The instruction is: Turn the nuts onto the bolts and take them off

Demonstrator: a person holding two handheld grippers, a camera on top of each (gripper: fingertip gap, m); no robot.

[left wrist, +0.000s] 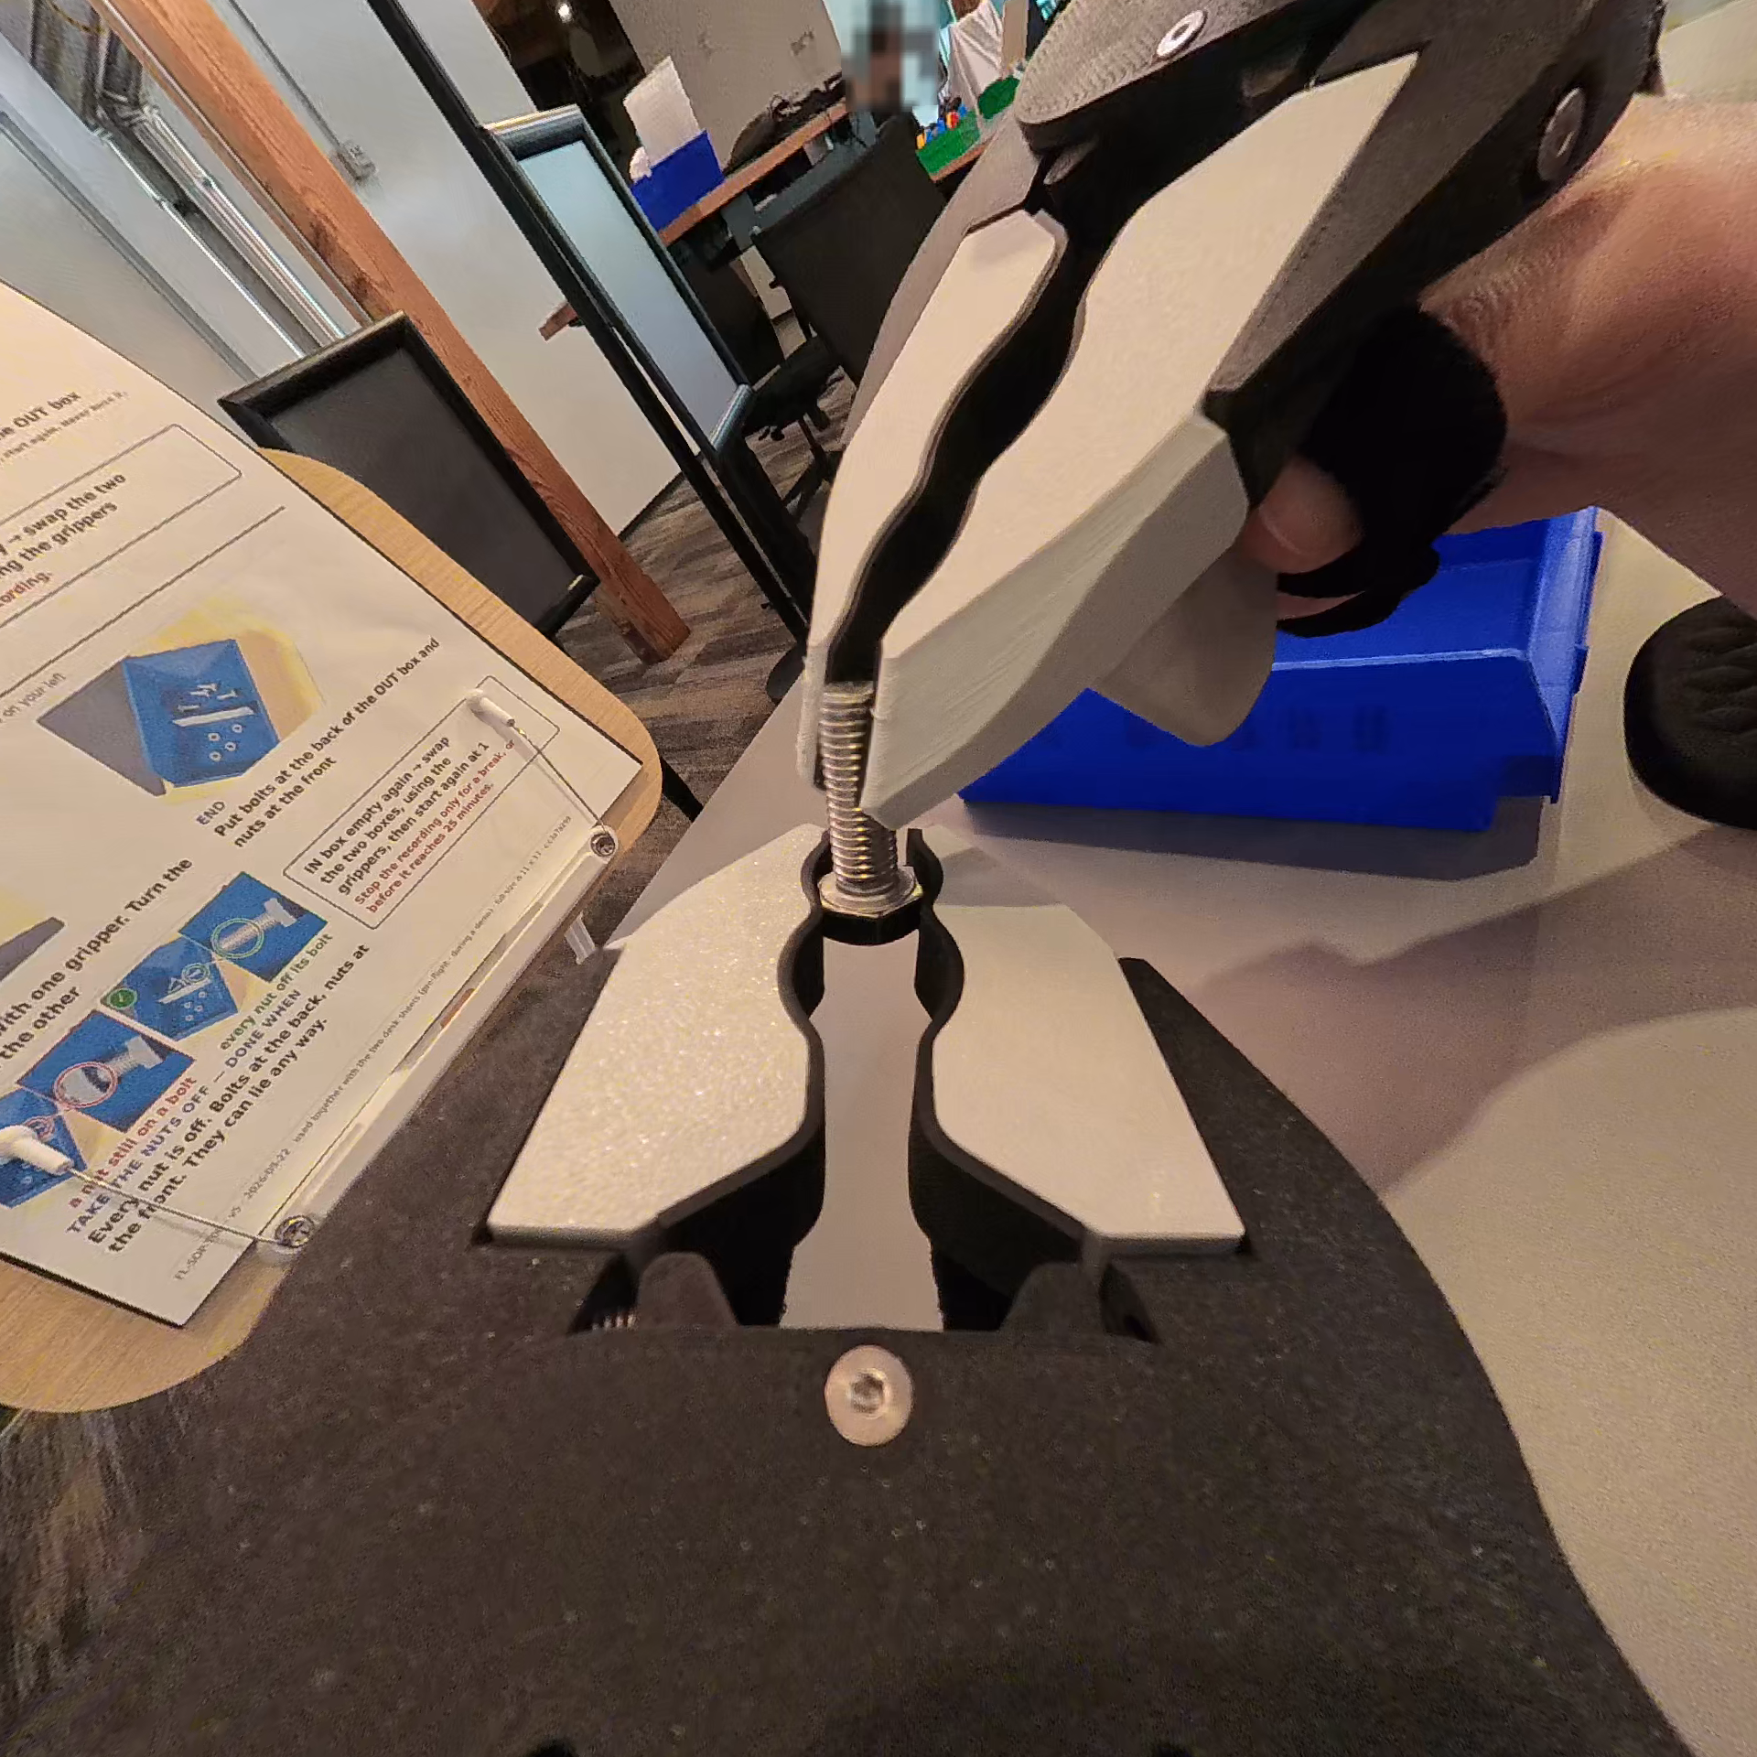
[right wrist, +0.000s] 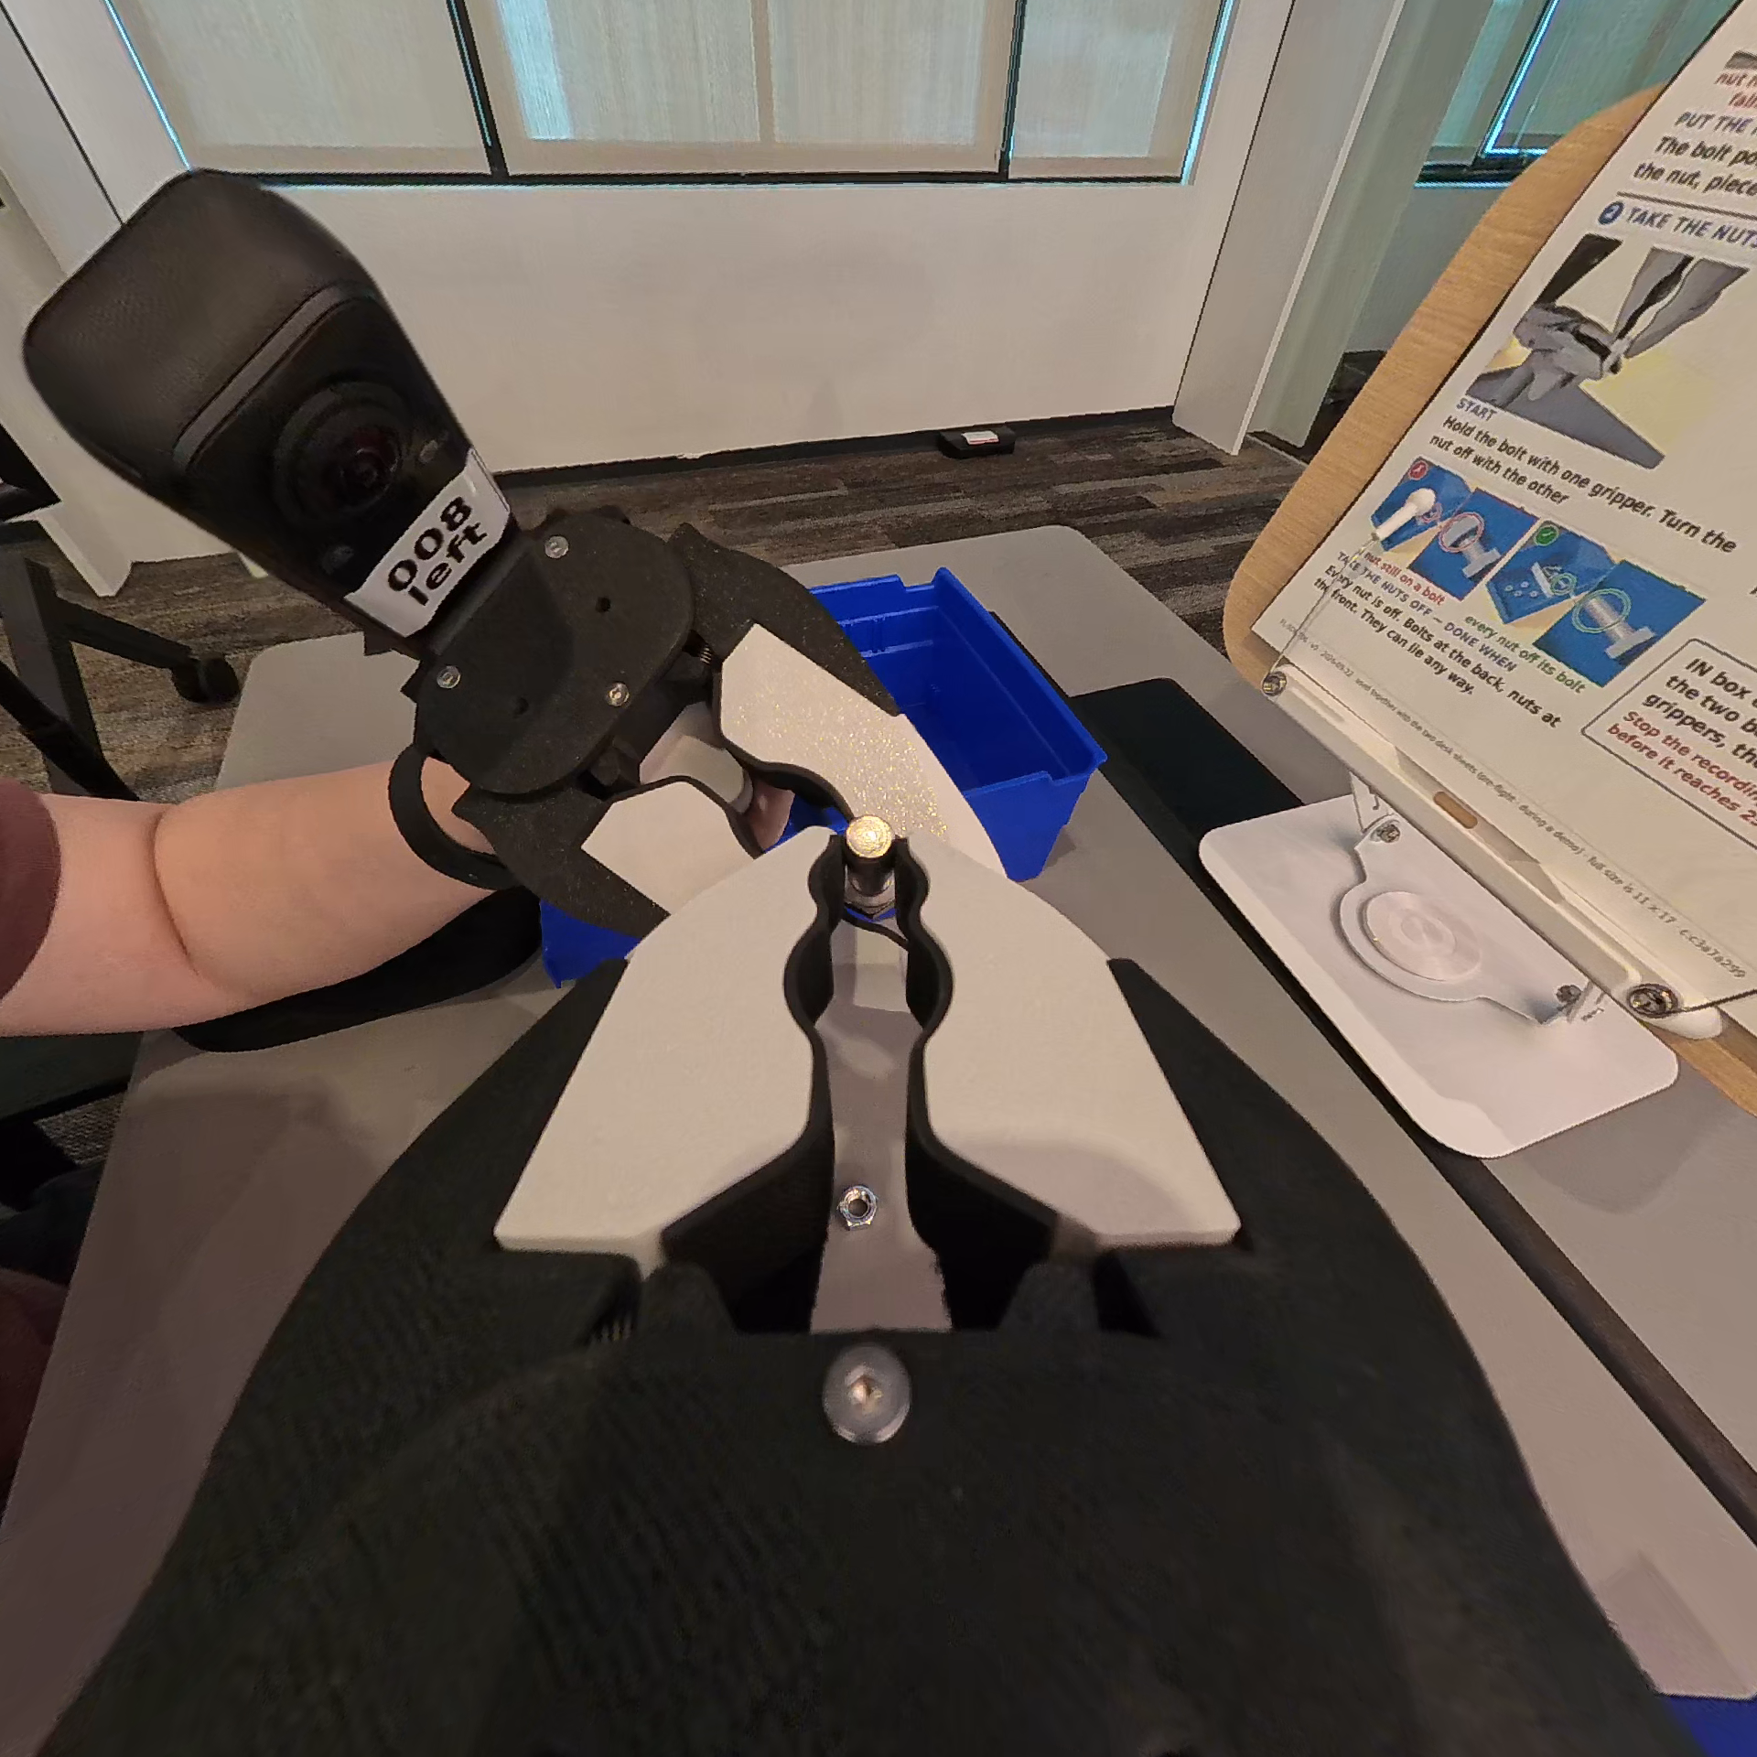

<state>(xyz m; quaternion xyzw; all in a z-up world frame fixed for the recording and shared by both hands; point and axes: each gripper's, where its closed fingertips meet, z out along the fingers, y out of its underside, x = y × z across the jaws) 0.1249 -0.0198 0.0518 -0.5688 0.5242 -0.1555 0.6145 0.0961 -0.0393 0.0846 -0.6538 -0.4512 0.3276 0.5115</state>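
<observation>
A threaded steel bolt (left wrist: 849, 761) stands upright over the grey table with a hex nut (left wrist: 870, 897) low on its thread. My left gripper (left wrist: 867, 889) is shut on the nut, its tips on either side. My right gripper (left wrist: 841, 746) reaches down from the upper right and is shut on the bolt's thread above the nut. In the right wrist view my right gripper (right wrist: 870, 860) clamps the bolt, whose shiny end (right wrist: 870, 840) pokes up between its tips. The left gripper's fingers (right wrist: 818, 742) reach in from the left, tips hidden. A loose nut (right wrist: 859, 1209) lies on the table.
A blue bin (left wrist: 1331, 742) sits on the table behind the bolt and also shows in the right wrist view (right wrist: 970, 685). A printed instruction sheet on a wooden stand (left wrist: 238, 808) is at the left; its white base (right wrist: 1426, 970) takes the table's right side. Tip to tip, the grippers are about 4 cm apart.
</observation>
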